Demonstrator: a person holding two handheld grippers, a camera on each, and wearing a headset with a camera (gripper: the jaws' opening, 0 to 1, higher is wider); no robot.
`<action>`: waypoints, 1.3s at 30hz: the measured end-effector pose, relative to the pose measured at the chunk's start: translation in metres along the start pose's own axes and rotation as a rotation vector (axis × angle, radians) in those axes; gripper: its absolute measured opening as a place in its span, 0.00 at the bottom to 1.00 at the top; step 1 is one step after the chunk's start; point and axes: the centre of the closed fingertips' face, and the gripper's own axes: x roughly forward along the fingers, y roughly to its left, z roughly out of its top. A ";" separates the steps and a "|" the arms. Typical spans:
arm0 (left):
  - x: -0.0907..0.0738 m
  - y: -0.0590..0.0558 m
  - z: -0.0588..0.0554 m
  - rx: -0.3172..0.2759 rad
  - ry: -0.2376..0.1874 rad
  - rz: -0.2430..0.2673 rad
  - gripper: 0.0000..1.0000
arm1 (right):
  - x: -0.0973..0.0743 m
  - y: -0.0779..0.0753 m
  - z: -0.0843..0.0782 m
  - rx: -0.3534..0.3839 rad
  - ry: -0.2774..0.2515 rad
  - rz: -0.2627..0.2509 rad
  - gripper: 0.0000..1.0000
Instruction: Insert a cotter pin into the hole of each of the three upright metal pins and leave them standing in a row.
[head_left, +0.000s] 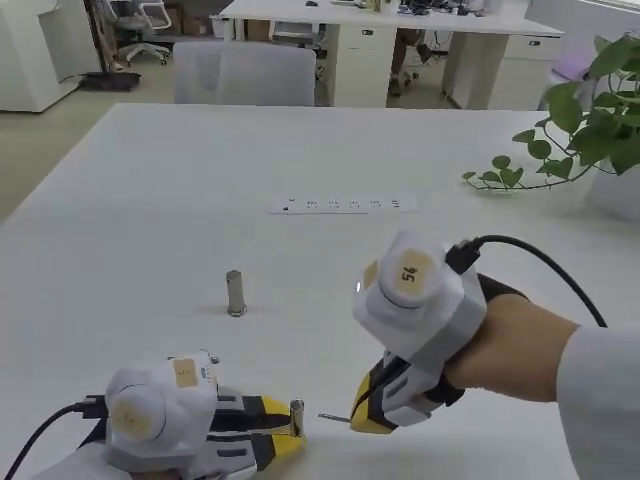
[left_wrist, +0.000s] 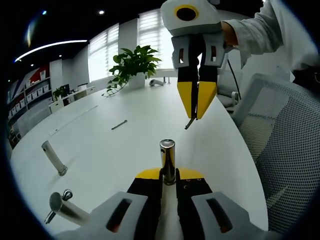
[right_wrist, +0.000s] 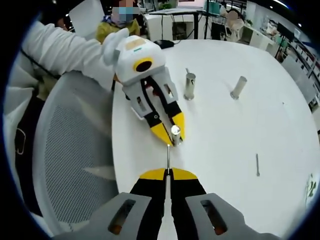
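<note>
— Cream round sticker (head_left: 408, 273) on the right tool (head_left: 365, 415): any legible marking?
— Digits that appear to read "56". Printing on the bench (head_left: 130, 200) power strip (head_left: 345, 205) is too small to read.
— State of each tool?
— Left tool (left_wrist: 168, 179): yellow-tipped jaws clamped on a polished cylindrical metal pin (left_wrist: 167, 152), upright near the bench's front edge. Right tool: jaws together on a thin wire cotter pin (right_wrist: 168, 157). Its tip is just beside the held pin, and contact cannot be confirmed.
— Other items?
— Second pin (head_left: 235, 293) stands upright, well apart from both tools. Third pin (left_wrist: 60, 206) is partly cut off in the left gripper view, and an inserted cotter pin (left_wrist: 66, 194) with a looped head crosses its top. One loose cotter pin (left_wrist: 119, 124) lies flat on the bench.
</note>
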 end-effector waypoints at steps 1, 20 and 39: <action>0.000 0.000 0.001 0.000 -0.006 -0.002 0.07 | 0.000 0.000 0.000 0.002 0.000 -0.001 0.03; -0.001 -0.005 0.001 -0.016 -0.017 -0.024 0.07 | 0.010 -0.001 0.006 0.049 0.024 -0.036 0.03; 0.001 -0.006 0.001 -0.026 -0.022 -0.019 0.06 | 0.015 -0.003 0.007 0.065 0.025 -0.037 0.03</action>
